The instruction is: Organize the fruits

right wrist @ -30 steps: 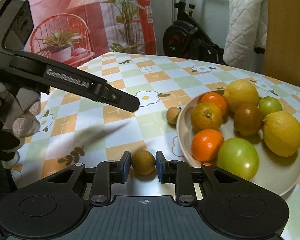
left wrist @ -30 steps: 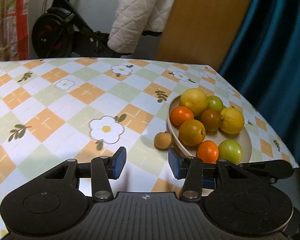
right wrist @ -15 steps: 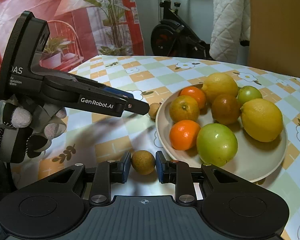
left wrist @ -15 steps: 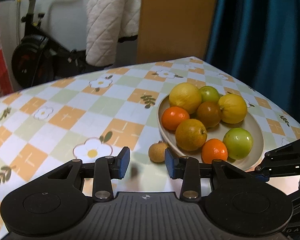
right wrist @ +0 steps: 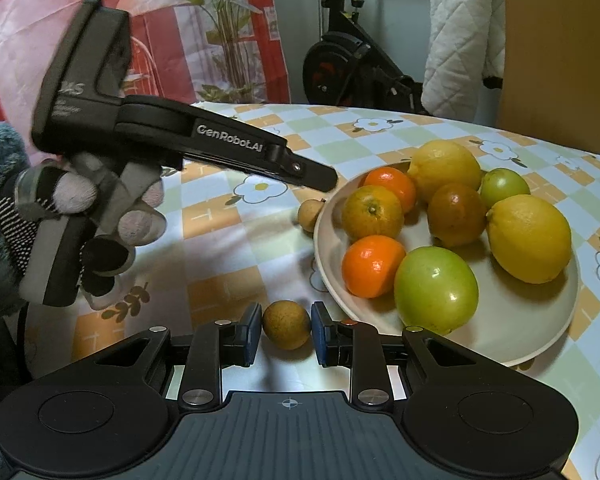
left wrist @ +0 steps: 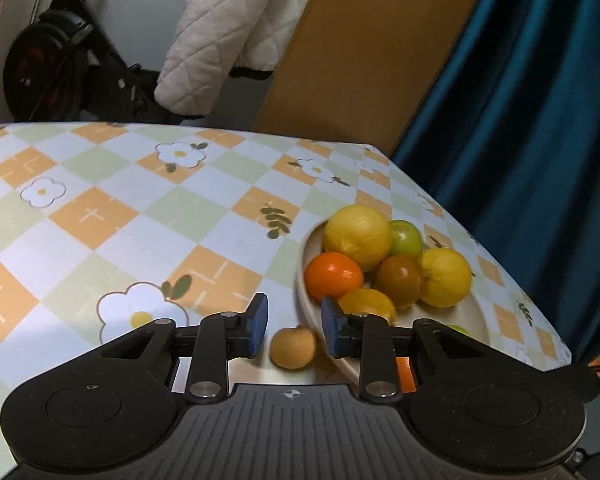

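A beige plate (right wrist: 532, 336) holds lemons, oranges, green and brown fruits. My right gripper (right wrist: 286, 330) is shut on a small brown round fruit (right wrist: 286, 329), held just left of the plate's near rim. A second small brown fruit (left wrist: 293, 347) lies on the tablecloth against the plate's left rim (left wrist: 306, 308); it also shows in the right wrist view (right wrist: 310, 215). My left gripper (left wrist: 293, 325) is open, its jaws on either side of this fruit and not touching it. In the right wrist view the left gripper (right wrist: 320, 178) hovers over that fruit.
The table has a checkered flower tablecloth (left wrist: 112, 216). Its right edge borders a blue curtain (left wrist: 532, 120). A wooden panel (left wrist: 364, 52), a white quilted cloth (left wrist: 228, 28) and an exercise bike (left wrist: 60, 64) stand behind the table.
My left gripper moved forward and down so the loose small fruit now sits between its open jaws. My right gripper stayed shut on its fruit, shifting slightly toward the plate.
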